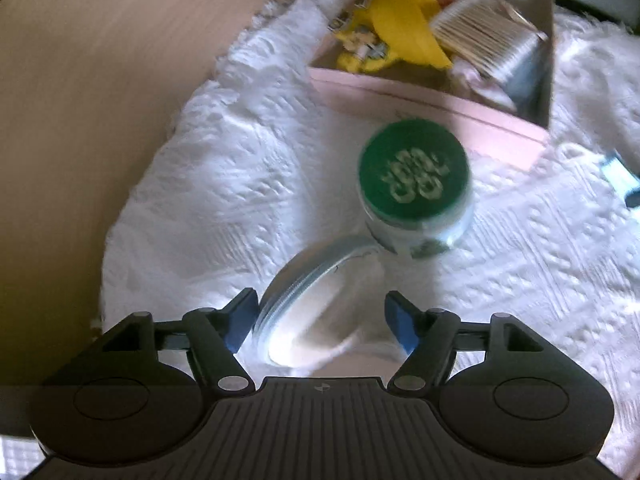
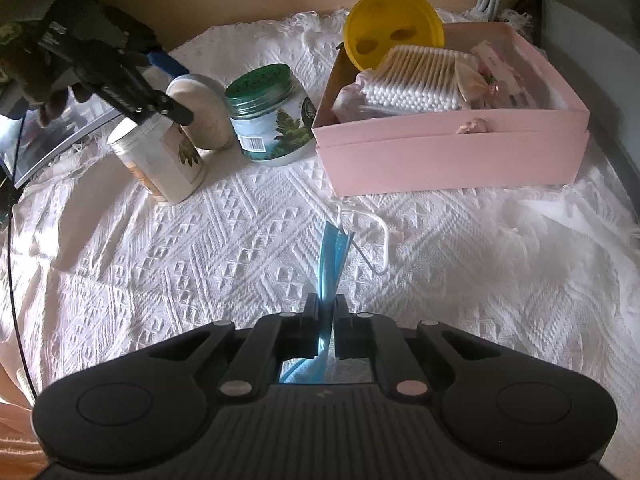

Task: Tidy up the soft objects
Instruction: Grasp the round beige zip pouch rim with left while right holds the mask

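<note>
So the whole setup sits on a white woven cloth (image 2: 200, 264) with a raised diamond pattern and fringed edges, spread over a light wood tabletop (image 1: 80, 100). Sunlight hits it pretty hard, with soft shadows on the left.

The right gripper (image 2: 327, 312) is clamped tight on a blue face mask (image 2: 330, 264). It's folded into a thin pleated strip, papery looking, and its long axis runs straight away from the camera toward the pink box (image 2: 448, 152). A white ear loop (image 2: 376, 236) curls off its far end onto the cloth.

The box is matte pink cardboard, rectangular, open on top. Inside: a clear pack of cotton swabs (image 2: 416, 80) and a round yellow lid (image 2: 394, 26) leaning upright at the back.

The left gripper (image 1: 320, 320) has its blue-padded fingers (image 1: 240, 324) spread wide around a white plastic tub (image 1: 316, 312) without visibly pinching it, tub tilted. Just beyond stands a clear jar with a green perforated lid (image 1: 414, 176), close to the box's near wall.
</note>
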A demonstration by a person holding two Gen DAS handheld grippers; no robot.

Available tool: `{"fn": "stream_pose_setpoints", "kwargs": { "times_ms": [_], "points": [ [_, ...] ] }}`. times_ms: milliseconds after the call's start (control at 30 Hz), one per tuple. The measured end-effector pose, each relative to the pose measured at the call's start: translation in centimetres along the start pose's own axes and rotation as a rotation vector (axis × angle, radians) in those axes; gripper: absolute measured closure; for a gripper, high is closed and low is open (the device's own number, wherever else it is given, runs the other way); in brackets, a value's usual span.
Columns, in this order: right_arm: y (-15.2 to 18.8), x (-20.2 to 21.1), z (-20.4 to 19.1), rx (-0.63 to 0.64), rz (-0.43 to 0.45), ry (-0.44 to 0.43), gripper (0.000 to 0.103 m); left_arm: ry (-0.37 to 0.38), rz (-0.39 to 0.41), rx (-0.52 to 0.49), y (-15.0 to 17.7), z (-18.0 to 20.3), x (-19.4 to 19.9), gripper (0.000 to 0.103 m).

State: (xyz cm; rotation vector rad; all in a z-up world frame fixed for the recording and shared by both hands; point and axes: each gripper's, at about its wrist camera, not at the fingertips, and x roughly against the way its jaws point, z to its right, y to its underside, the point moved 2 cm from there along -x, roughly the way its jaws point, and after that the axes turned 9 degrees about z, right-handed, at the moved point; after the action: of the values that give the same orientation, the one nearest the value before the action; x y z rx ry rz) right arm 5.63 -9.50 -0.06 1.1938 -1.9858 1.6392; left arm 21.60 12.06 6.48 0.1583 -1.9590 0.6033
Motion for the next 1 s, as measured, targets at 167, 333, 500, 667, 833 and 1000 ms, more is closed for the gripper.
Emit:
{"fn": "stream_pose_setpoints", "kwargs": {
  "times_ms": [167,333,500,667,833,1000],
  "points": [
    [0.2,-0.4,-0.1,0.004,-0.010,-0.001,0.096,-0.036,0.037,0.091,-0.5,-1.6,-0.3,0.050],
    [0.4,-0.6,-0.1,0.002,-0.015,-0.001,0.096,-0.062,0.041,0.116,-0.3,-2.4,-0.5,0.056],
    [0.4,-0.5,-0.2,0.006,-0.015,-0.010,0.096,0.039,0.123,0.095,0.1,-1.5,2.1,0.066],
    [0.4,-1.0,-0.5,0.021,-0.024,-0.021,0.096,0.119,0.115,0.100,0.0,-1.3,2.7,0.064],
    [0.5,-1.0,-0.8,0.031,-0.026,-0.031,0.096,0.138,0.093,0.086,0.0,-1.0,2.8,0.064],
    [0.6,-1.1,-0.6,0.026,-0.029,-0.032,0.096,0.038,0.065,0.050,-0.4,-0.9,1.1,0.048]
  ]
}}
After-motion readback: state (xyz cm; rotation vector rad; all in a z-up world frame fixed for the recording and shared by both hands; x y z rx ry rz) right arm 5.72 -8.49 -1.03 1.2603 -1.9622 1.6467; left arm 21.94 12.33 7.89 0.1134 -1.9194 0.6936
